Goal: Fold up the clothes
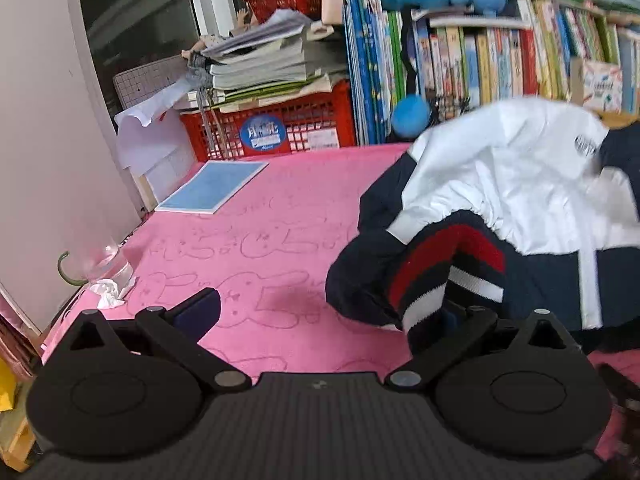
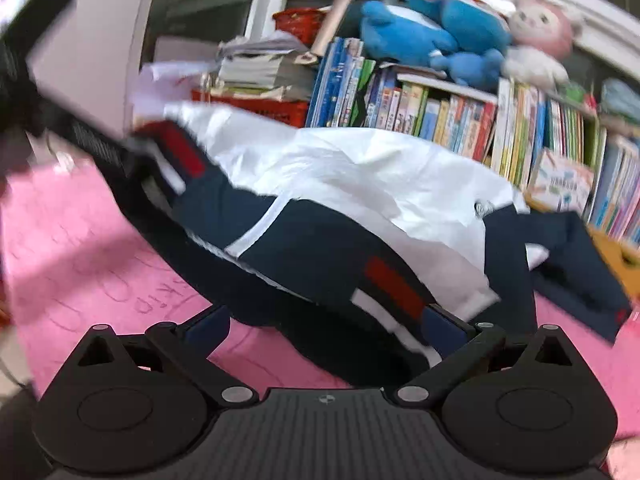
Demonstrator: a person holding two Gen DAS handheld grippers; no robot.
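jacket, navy and white with red-striped ribbed cuffs, sits bunched and partly lifted over the pink cloth, in front of the bookshelf. it is not flat: the white part billows up and the navy part sags below it.

the left tongs have the jacket to their right. one striped cuff drapes over the right finger, while the left finger stands bare over the cloth. the jaws are wide apart, and i cannot tell whether any fabric is truly caught or just resting there.

the right tongs look at the jacket head on; its long axis runs across the view, from upper left down to lower right. another striped band lies against their right finger, and the jaws are wide here too, with the dark hem sagging between them.

both tongs touch the jacket, each at a ribbed end, so neither is clearly nearer. the right view is blurred, which suggests motion.

this could be a jacket being spread out for folding or one being carried over in mid fold; the bunched shape fits either.

a glass and a crumpled tissue sit at the cloth's left edge, and a blue pad lies further back.
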